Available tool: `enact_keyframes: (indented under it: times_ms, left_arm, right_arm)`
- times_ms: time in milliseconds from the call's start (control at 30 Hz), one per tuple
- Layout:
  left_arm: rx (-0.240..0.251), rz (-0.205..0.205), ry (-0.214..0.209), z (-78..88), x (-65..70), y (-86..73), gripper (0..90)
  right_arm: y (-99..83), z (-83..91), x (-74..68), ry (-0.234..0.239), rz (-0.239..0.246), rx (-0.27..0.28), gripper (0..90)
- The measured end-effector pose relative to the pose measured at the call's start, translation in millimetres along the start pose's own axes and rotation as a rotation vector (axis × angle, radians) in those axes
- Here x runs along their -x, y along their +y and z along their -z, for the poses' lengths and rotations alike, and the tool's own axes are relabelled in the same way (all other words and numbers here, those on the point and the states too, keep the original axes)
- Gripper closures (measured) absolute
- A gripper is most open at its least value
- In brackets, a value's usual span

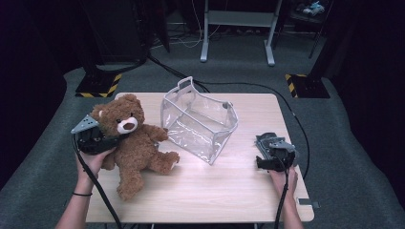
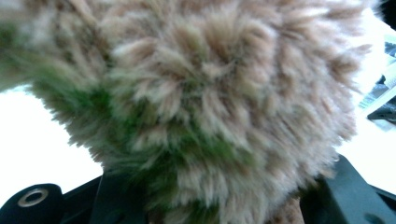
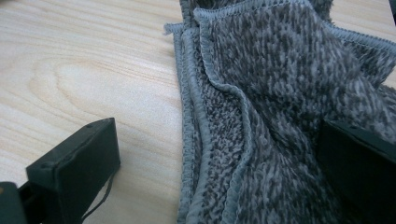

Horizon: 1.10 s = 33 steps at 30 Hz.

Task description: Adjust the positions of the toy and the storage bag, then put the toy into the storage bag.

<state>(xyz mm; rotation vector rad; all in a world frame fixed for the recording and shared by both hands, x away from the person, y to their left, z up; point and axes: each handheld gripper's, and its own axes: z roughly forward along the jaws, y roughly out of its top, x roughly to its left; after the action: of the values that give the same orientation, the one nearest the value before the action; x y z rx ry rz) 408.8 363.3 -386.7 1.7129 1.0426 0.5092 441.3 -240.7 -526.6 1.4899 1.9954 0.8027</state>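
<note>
In the left gripper view, brown fur point(image 2: 210, 107) bulges between the two black jaws, which clamp the teddy bear. The high view gives the rest: the left gripper point(image 1: 95, 138) grips the teddy bear point(image 1: 133, 143) from its side at the table's point(image 1: 224, 191) left, with the bear propped up sitting. The right gripper view shows jaws apart over a folded grey cloth point(image 3: 280, 116), one jaw on wood, one on cloth. The right gripper point(image 1: 267, 160) lies low beside that cloth. Farther back stands a clear bag point(image 1: 200, 119).
</note>
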Motion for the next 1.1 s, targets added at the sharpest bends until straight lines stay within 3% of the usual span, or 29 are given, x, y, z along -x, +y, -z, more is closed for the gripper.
enact_keyframes:
  times_ms: [1100]
  left_arm:
    - [0.053,-0.065,0.062,28.9,-4.3,54.1,50.7]
  right_arm:
    - [0.0,-0.1,0.6,0.0,0.003,0.001,0.0]
